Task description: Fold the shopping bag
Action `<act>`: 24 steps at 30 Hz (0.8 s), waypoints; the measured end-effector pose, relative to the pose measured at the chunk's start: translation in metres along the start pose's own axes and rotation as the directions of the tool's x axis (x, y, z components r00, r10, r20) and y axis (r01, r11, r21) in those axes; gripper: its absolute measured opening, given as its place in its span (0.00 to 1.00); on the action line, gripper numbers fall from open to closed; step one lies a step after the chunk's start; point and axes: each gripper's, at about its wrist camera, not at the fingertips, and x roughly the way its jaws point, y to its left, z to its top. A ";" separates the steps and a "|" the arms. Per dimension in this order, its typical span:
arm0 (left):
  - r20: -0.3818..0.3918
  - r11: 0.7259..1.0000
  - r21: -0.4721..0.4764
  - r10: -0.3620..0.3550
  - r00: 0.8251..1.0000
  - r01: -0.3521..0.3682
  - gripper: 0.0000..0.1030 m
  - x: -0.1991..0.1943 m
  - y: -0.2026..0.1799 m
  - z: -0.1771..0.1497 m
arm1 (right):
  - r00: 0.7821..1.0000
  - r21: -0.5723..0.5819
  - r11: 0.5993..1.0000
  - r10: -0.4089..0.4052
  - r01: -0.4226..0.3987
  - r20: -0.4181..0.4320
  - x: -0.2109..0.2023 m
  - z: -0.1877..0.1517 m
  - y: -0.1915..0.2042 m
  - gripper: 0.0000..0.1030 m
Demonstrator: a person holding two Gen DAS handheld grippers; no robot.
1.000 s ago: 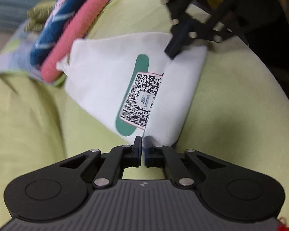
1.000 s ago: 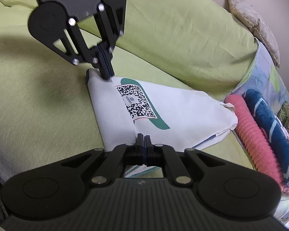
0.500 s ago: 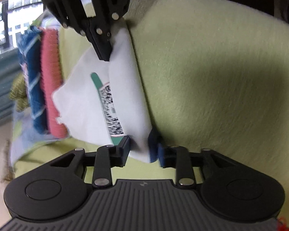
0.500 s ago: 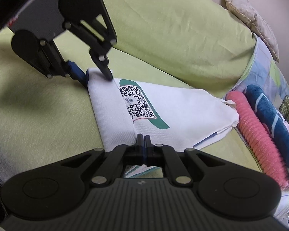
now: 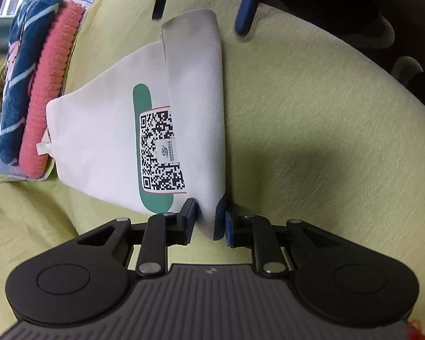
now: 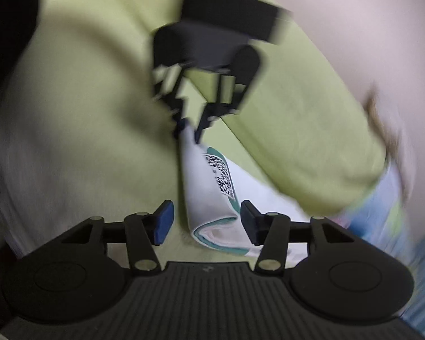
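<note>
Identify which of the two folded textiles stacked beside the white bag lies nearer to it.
The pink ribbed one: it borders the white bag, while the navy patterned one lies beyond it.

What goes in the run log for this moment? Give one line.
stage: fold laid | shopping bag: folded, on green cover | left claw: open, astride near fold end | right claw: open, astride far end

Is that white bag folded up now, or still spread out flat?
Partly folded. The white bag has one side flap turned over, covering part of its QR code; the rest lies flat.
</note>
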 end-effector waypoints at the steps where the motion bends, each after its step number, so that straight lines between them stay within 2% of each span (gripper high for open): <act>1: 0.004 1.000 -0.003 -0.001 1.000 0.001 0.21 0.000 0.002 0.000 | 1.000 -0.089 0.996 -0.022 0.023 0.012 0.003 -0.003 0.010 0.43; 3: 0.016 1.000 -0.013 -0.010 1.000 0.010 0.21 0.002 0.007 0.000 | 0.998 -0.220 0.974 -0.043 0.054 0.052 0.011 -0.011 0.021 0.35; 4: 0.023 1.000 -0.022 -0.016 1.000 0.016 0.21 0.001 0.009 -0.001 | 0.997 -0.249 0.967 -0.040 0.055 0.066 0.016 -0.015 0.022 0.30; 6: 0.037 0.999 -0.042 -0.029 0.999 0.030 0.21 -0.001 0.013 -0.004 | 0.997 -0.236 0.971 -0.013 0.031 0.081 0.023 -0.020 0.016 0.26; 9: 0.063 0.994 -0.087 -0.053 0.997 0.059 0.21 -0.002 0.020 -0.008 | 0.996 -0.106 0.994 0.045 -0.037 0.076 0.029 -0.022 0.001 0.23; 11: 0.086 0.986 -0.140 -0.076 0.993 0.087 0.21 -0.004 0.026 -0.012 | 0.992 0.102 0.988 0.116 -0.120 0.041 0.034 -0.020 -0.020 0.22; 12: 0.103 0.976 -0.186 -0.092 0.990 0.111 0.21 -0.005 0.031 -0.015 | 0.986 0.240 0.956 0.167 -0.168 0.023 0.039 -0.019 -0.035 0.22; 15: 0.163 0.926 -0.322 -0.150 0.975 0.197 0.23 -0.004 0.052 -0.024 | 0.948 0.564 0.779 0.317 -0.273 0.020 0.054 -0.028 -0.075 0.22; 17: 0.202 0.878 -0.400 -0.197 0.959 0.265 0.25 -0.002 0.068 -0.032 | 0.918 0.711 0.632 0.395 -0.307 0.046 0.063 -0.037 -0.096 0.22; 18: 0.222 0.850 -0.435 -0.220 0.950 0.299 0.25 -0.001 0.076 -0.036 | 0.903 0.761 0.565 0.424 -0.318 0.063 0.068 -0.043 -0.104 0.22; 21: 0.272 0.781 -0.501 -0.268 0.924 0.374 0.25 0.003 0.094 -0.047 | 0.849 0.891 0.309 0.510 -0.333 0.140 0.086 -0.066 -0.129 0.22; 24: 0.288 0.746 -0.518 -0.309 0.906 0.419 0.25 0.010 0.107 -0.052 | 0.804 0.951 0.063 0.554 -0.301 0.218 0.100 -0.092 -0.142 0.22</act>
